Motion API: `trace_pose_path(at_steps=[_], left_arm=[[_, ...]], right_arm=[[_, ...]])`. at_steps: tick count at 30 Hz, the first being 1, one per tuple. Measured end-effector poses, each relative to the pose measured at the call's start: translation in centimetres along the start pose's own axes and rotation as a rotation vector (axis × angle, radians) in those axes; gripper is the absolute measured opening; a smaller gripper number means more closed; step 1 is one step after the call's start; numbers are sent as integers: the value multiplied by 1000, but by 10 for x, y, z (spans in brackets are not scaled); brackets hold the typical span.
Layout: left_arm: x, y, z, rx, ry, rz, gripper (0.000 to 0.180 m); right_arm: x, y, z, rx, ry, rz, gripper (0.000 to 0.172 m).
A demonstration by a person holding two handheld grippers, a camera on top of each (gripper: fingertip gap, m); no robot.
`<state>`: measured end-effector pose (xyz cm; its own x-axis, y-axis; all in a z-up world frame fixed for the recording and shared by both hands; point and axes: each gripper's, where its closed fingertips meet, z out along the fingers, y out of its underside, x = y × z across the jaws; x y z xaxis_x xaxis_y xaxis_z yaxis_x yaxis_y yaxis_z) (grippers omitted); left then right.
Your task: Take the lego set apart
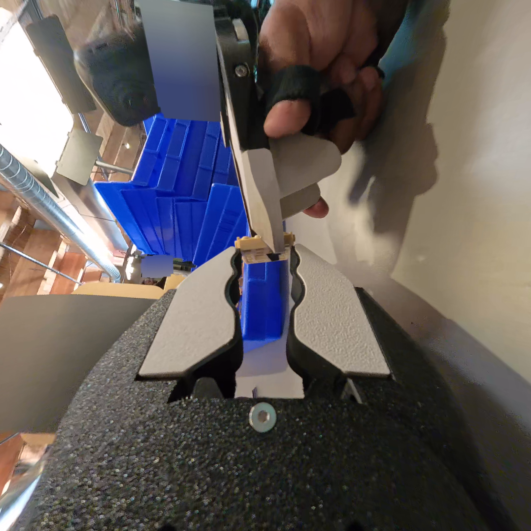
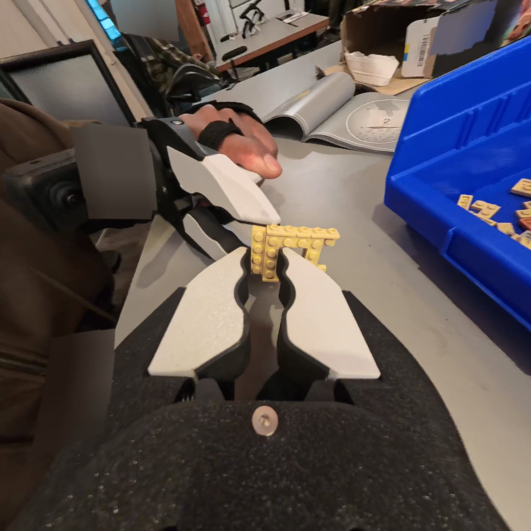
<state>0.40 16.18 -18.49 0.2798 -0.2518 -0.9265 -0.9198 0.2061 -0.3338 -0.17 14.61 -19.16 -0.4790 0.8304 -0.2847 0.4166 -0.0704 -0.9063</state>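
Right gripper (image 2: 265, 265) — fingers closed on a tan brick assembly (image 2: 287, 247), pads pressing its near studded column; left gripper (image 1: 265, 253) — fingers clamped across the same assembly (image 1: 263, 250) from the left, held above the grey table (image 2: 344, 184); blue bin (image 2: 459, 161) at right holding loose tan pieces (image 2: 485, 209); open grey booklet (image 2: 339, 115) beyond; cardboard box (image 2: 373, 34) farther off.
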Motion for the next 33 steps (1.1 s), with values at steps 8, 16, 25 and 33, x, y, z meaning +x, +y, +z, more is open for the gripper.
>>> trace_pose_path(at_steps=[8,16,25,33], left_arm=[[-6,11,-6,22,9,-84,0],[-25,9,-3,180,200,-879,18],[-22,-8,-5,363,481,-1352,29],[-17,-10,-2,330,525,-1418,33]], right_arm=[[12,-5,-20,41,1,18,17],[0,-8,-13,74,7,-147,17],[-1,-11,-10,72,147,-417,17],[17,-3,-5,-51,371,-609,17]])
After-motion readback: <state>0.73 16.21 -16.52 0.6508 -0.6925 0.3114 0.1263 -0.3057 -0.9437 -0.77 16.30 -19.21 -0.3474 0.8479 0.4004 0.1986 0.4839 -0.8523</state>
